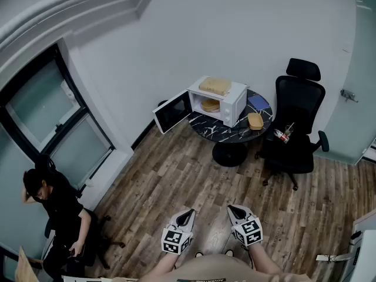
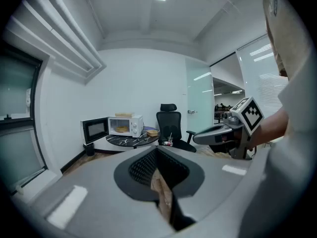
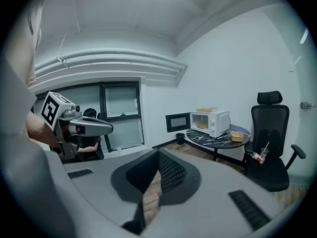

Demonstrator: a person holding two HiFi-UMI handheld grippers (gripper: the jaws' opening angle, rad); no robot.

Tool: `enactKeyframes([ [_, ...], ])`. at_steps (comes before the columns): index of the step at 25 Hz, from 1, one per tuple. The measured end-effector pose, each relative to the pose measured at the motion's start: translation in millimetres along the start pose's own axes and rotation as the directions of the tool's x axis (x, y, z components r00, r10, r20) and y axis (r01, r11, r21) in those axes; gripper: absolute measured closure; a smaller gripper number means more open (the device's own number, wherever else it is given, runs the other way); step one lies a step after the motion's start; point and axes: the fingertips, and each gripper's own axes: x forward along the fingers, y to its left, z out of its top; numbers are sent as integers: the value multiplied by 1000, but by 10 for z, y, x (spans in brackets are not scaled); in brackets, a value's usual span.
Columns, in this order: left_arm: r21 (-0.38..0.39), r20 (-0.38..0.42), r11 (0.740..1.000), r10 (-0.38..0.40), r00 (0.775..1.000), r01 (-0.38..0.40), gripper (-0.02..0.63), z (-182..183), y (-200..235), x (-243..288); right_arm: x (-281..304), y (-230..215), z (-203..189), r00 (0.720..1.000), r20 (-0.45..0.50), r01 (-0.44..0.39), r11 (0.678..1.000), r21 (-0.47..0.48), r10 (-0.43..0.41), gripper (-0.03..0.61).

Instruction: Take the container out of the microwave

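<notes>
The white microwave [image 1: 218,102] stands on a round black marble table [image 1: 222,133] across the room, its door [image 1: 172,111] swung open to the left. A tan container [image 1: 210,104] sits inside it. Both grippers are far from it, low in the head view near my body: the left gripper [image 1: 187,216] and the right gripper [image 1: 235,210], both shut and empty. The left gripper view shows the microwave [image 2: 126,125] small beyond the shut left gripper [image 2: 157,150]. In the right gripper view, the microwave [image 3: 210,123] lies beyond the shut right gripper [image 3: 159,153].
A flat tan box [image 1: 215,86] lies on top of the microwave, another tan container [image 1: 255,120] and a blue item [image 1: 257,101] on the table. A black office chair [image 1: 296,128] stands right of the table. A person [image 1: 59,207] sits at the left by the window. Wood floor [image 1: 176,181] lies between.
</notes>
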Motion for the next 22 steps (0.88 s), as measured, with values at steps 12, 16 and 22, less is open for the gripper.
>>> enactKeyframes([
  [12, -29, -33, 999, -36, 999, 35, 606, -175, 92, -3, 82, 119, 50, 1000, 11, 7, 999, 42, -8, 571],
  [16, -20, -36, 999, -48, 998, 47, 606, -165, 246, 12, 175, 171, 46, 1000, 3, 29, 999, 39, -29, 571],
  [22, -53, -56, 995, -82, 995, 79, 606, -373, 443, -33, 323, 315, -108, 997, -39, 71, 996, 63, -68, 571],
])
